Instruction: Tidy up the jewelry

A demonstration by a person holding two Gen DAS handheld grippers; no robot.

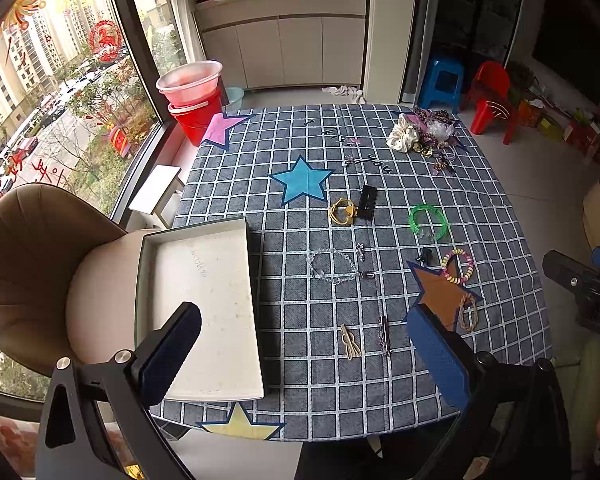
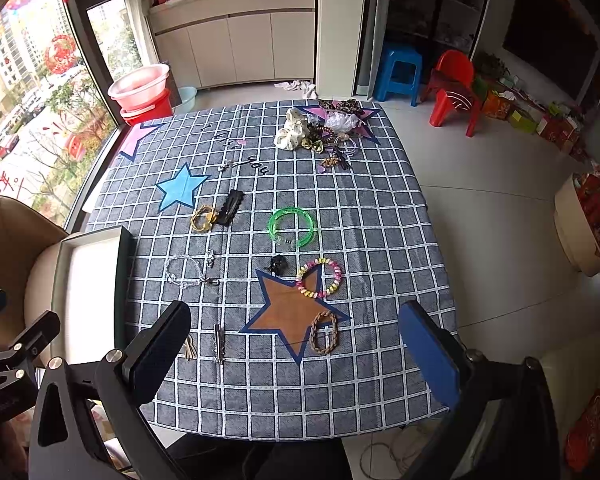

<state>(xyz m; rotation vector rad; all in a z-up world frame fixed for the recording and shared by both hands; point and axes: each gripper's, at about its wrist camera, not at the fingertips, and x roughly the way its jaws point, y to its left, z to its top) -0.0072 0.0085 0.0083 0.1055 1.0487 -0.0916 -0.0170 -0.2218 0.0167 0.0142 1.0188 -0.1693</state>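
A white open tray point(image 1: 204, 304) lies at the table's left edge; it also shows in the right wrist view point(image 2: 88, 292). Loose pieces lie on the checked cloth: a green bangle point(image 1: 428, 220) point(image 2: 292, 227), a pastel spiral bracelet point(image 1: 458, 266) point(image 2: 320, 278), a brown braided bracelet point(image 1: 469, 312) point(image 2: 325, 332), a clear chain bracelet point(image 1: 336, 264) point(image 2: 188, 272), a black clip point(image 1: 367, 202) point(image 2: 231, 206), a yellow hair tie point(image 1: 342, 212) point(image 2: 204, 218). My left gripper point(image 1: 300, 356) is open and empty above the near edge. My right gripper point(image 2: 300, 356) is open and empty too.
A pile of scrunchies and hair ties point(image 1: 424, 134) point(image 2: 324, 128) lies at the far right corner. A beige chair point(image 1: 32, 272) stands left of the table. Red buckets point(image 1: 196, 96), a blue stool point(image 2: 398, 72) and a red child chair point(image 2: 456, 88) stand beyond.
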